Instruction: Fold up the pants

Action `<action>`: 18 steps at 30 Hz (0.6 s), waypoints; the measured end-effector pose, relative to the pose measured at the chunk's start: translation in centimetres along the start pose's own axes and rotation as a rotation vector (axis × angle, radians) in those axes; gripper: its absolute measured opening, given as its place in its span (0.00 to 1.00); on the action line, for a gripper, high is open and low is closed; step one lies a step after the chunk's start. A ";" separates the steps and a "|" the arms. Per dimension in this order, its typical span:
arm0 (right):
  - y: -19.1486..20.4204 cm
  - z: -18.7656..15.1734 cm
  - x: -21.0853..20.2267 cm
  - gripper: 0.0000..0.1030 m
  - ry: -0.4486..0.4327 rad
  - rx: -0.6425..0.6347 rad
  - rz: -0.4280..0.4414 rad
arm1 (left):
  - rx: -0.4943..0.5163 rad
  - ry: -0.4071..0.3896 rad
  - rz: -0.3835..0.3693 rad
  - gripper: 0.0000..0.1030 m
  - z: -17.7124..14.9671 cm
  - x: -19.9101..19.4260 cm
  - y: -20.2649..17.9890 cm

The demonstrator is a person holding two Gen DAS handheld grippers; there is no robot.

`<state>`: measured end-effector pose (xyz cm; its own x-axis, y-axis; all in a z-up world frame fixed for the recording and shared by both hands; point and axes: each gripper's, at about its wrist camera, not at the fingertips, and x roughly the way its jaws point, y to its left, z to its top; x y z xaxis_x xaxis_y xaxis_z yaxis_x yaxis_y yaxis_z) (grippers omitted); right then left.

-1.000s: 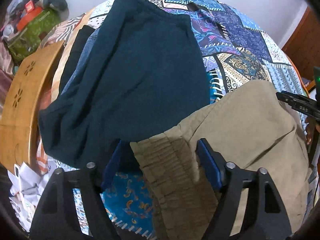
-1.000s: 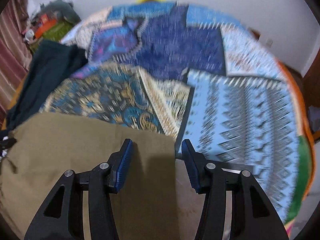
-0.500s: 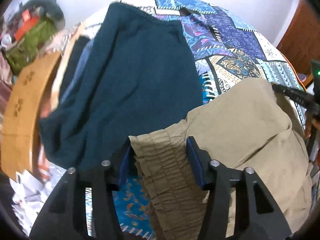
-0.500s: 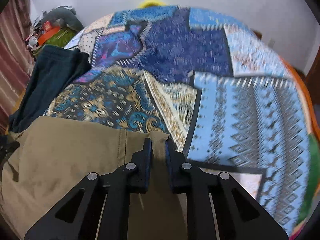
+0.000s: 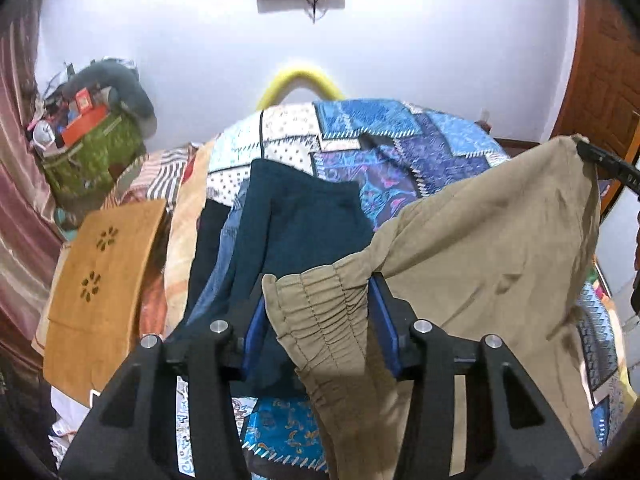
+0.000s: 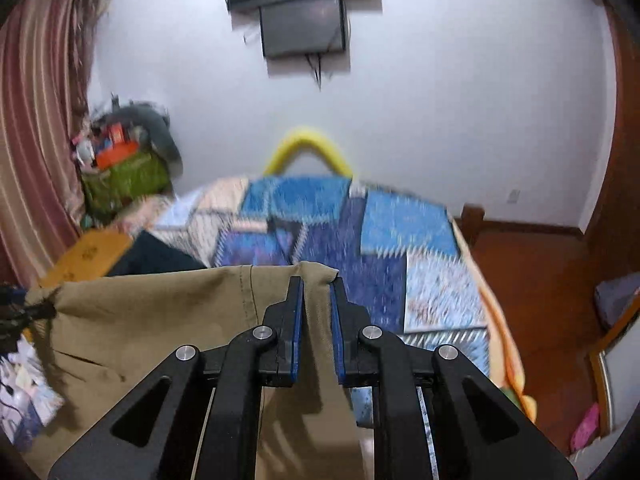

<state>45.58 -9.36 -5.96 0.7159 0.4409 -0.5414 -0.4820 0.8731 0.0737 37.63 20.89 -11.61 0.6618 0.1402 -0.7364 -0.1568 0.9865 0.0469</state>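
Note:
Khaki pants [image 5: 480,232] hang stretched in the air between my two grippers, above the bed. My left gripper [image 5: 318,304] is shut on the gathered elastic waistband [image 5: 320,320], which bunches between its blue pads. In the right wrist view the right gripper [image 6: 317,284] is shut on the other top corner of the khaki pants [image 6: 140,320]. The cloth runs taut to the left, where the left gripper [image 6: 24,312] shows dimly at the picture's edge. The right gripper's tip [image 5: 604,164] shows at the far right of the left wrist view. The pants' lower part drops out of sight.
A patchwork bedspread [image 5: 400,140] covers the bed. A dark teal garment [image 5: 304,232] lies on it over other dark clothes. An orange wooden board [image 5: 100,272] and a green bag [image 5: 92,160] stand at the left. A screen [image 6: 300,8] hangs on the wall. Wooden floor [image 6: 532,272] lies to the right.
Both grippers closed on the khaki pants and rose, lifting them off the bedspread. Both views tilted up, so the wall and screen now show.

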 end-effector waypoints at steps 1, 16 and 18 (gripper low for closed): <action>0.1 0.3 -1.2 0.11 -0.014 0.000 0.007 | 0.006 -0.005 -0.002 0.46 -0.1 -0.5 -0.1; 1.9 -5.6 -10.3 0.10 0.003 -0.021 0.059 | 0.080 -0.017 -0.045 0.46 -7.1 -7.2 -2.2; 2.0 -6.7 -11.2 0.10 0.008 -0.020 0.060 | 0.098 -0.011 -0.045 0.46 -8.5 -8.0 -2.5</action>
<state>33.20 -13.98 -5.37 0.6812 0.4906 -0.5435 -0.5340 0.8407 0.0896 26.53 16.57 -11.60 0.6746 0.0955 -0.7320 -0.0546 0.9953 0.0795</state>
